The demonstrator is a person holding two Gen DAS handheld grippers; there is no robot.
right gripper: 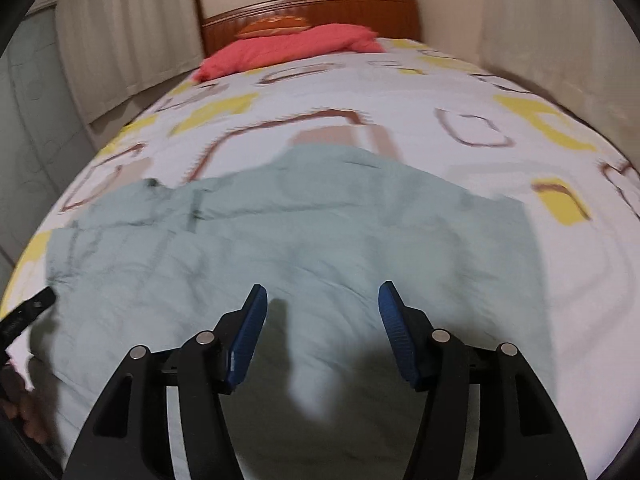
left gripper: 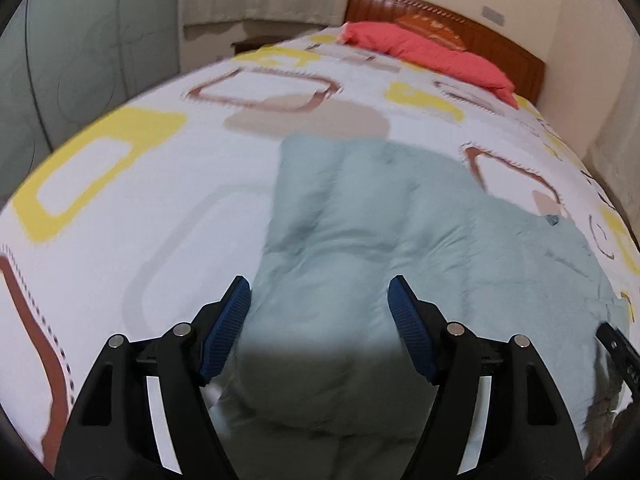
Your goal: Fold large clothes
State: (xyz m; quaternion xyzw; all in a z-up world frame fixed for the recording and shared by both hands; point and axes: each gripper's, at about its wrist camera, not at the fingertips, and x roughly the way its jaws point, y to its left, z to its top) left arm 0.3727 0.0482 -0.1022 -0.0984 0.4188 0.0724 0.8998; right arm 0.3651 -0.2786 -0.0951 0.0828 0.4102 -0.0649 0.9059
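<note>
Bed w/ white cover, yellow, brown & beige rounded-square print, wooden headboard at far end. Red pillow lies at far end by headboard, an orange-brown cushion just behind it. Pale green garment lies spread across near part of bed, creased, its near edge blurred.

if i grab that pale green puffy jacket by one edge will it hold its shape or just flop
The pale green jacket will probably flop: it lies limp and creased on the bedspread, moulding to it. Its quilted, puffed panels suggest padding, so it is likely light for its bulk but springy, and folds may puff back open. Both the left gripper and right gripper are open above it.
</note>
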